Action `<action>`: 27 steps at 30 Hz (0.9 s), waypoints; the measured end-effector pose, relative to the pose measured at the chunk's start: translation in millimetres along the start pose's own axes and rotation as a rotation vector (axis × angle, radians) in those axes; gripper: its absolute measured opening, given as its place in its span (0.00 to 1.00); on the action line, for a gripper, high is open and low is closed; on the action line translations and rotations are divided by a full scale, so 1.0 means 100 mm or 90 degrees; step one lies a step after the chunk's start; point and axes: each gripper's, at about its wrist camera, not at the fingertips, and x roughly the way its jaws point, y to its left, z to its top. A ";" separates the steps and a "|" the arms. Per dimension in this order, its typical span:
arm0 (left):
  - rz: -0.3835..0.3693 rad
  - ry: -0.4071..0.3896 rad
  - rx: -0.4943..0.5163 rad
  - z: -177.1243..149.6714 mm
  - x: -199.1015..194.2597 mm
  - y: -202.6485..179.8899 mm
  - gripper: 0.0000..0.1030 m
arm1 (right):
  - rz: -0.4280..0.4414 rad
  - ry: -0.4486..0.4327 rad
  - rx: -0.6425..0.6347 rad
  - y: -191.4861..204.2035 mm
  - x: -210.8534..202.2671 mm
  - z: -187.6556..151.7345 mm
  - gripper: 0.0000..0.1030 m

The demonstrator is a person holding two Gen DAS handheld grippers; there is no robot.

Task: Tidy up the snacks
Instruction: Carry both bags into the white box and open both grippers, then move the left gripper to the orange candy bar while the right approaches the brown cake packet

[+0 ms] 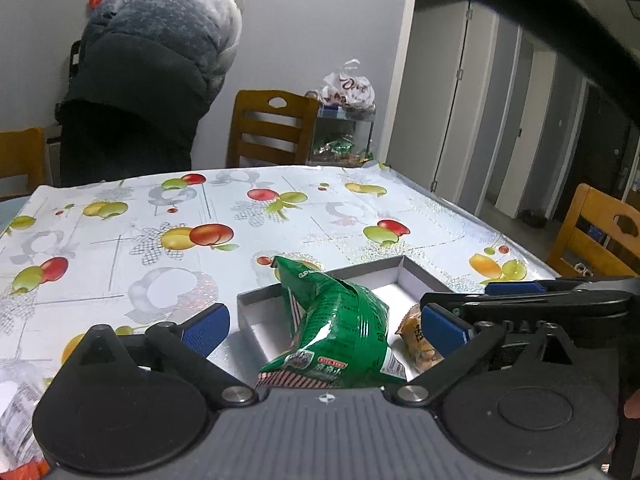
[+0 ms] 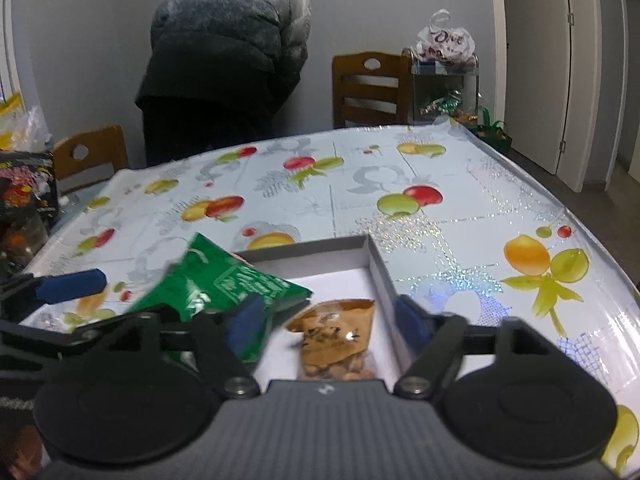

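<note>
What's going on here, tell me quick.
Someone is sorting snacks into a shallow grey box on a fruit-print tablecloth, with tongs in each hand. The left tongs are open around a green snack bag that leans over the box's near wall. The right tongs are open over a small orange nut packet lying inside the box. Neither seems clamped. A person in a puffy coat stands behind the table.

Grey wall, wooden chairs
</note>
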 end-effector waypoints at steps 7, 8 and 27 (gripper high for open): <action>0.011 -0.006 -0.005 -0.03 -0.38 0.12 1.00 | 0.034 -0.032 -0.002 0.16 -0.38 -0.05 0.82; 0.016 -0.007 -0.002 -0.03 -0.44 0.14 1.00 | 0.039 -0.036 -0.006 0.20 -0.43 -0.05 0.82; 0.207 -0.040 0.013 -0.40 -1.88 1.06 1.00 | 0.222 -0.034 -0.074 1.15 -0.88 -0.29 0.91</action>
